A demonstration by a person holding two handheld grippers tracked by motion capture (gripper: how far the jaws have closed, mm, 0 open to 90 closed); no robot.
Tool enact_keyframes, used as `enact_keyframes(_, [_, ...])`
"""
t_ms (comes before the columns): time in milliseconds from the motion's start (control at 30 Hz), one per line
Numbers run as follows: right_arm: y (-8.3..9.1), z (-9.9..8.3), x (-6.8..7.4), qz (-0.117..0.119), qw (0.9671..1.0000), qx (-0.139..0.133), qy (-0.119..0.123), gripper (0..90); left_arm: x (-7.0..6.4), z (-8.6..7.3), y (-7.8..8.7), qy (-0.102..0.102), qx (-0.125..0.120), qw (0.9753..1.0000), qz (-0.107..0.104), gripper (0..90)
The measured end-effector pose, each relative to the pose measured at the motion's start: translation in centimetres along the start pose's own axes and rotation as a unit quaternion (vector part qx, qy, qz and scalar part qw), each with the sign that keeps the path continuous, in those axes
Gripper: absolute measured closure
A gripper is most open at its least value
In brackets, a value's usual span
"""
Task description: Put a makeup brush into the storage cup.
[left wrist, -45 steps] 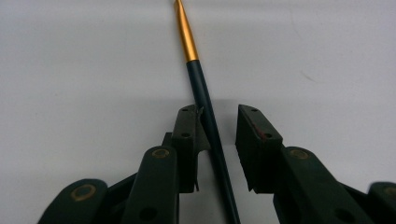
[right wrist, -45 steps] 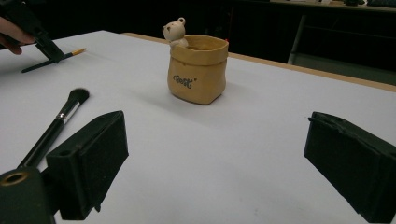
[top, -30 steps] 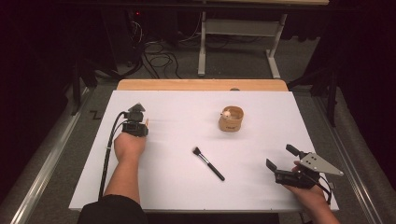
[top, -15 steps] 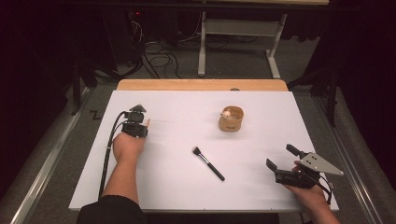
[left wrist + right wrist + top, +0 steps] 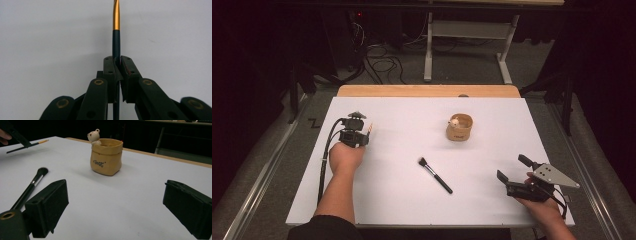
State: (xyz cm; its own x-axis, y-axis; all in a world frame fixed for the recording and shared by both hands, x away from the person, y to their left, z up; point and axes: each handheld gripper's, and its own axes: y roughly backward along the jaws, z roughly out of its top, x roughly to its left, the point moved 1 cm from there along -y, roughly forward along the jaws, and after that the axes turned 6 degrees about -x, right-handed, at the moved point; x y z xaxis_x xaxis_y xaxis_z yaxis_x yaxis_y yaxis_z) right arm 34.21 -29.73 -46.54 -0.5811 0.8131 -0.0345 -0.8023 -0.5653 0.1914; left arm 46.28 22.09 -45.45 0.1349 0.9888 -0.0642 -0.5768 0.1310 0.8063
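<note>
Nothing really moved since a second earlier. Left gripper point(image 5: 118, 72) stayed clamped on a thin gold-tipped brush point(image 5: 116, 37) at the table's point(image 5: 412, 120) left side, while the right gripper point(image 5: 513, 170) sat wide open near the makeup brush point(image 5: 435, 175) and bear pot point(image 5: 459, 126).

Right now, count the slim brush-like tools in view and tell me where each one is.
2. A makeup brush lies loose at the middle of the white table. A slim black-and-gold tool, its tip out of frame, is clamped in the left gripper. More may sit hidden inside the bear pot.
</note>
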Motion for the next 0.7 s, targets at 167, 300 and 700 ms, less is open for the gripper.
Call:
enact_keyframes(167, [0.0, 0.0, 0.1, 0.000, 1.0000, 0.001, 0.001, 6.6, -0.3, 0.0, 0.7, -0.002, -0.024, 0.9995, -0.021, 83.5])
enact_keyframes(300, [0.0, 0.0, 0.0, -0.001, 1.0000, 0.000, 0.000, 6.6, -1.0, -0.1, 1.1, -0.012, -0.053, 0.9980, -0.034, 83.5])
enact_keyframes(700, [-0.1, -0.1, 0.0, 0.000, 1.0000, 0.001, 0.002, 6.6, -1.8, -0.3, 1.7, -0.024, -0.097, 0.9935, -0.055, 83.5])
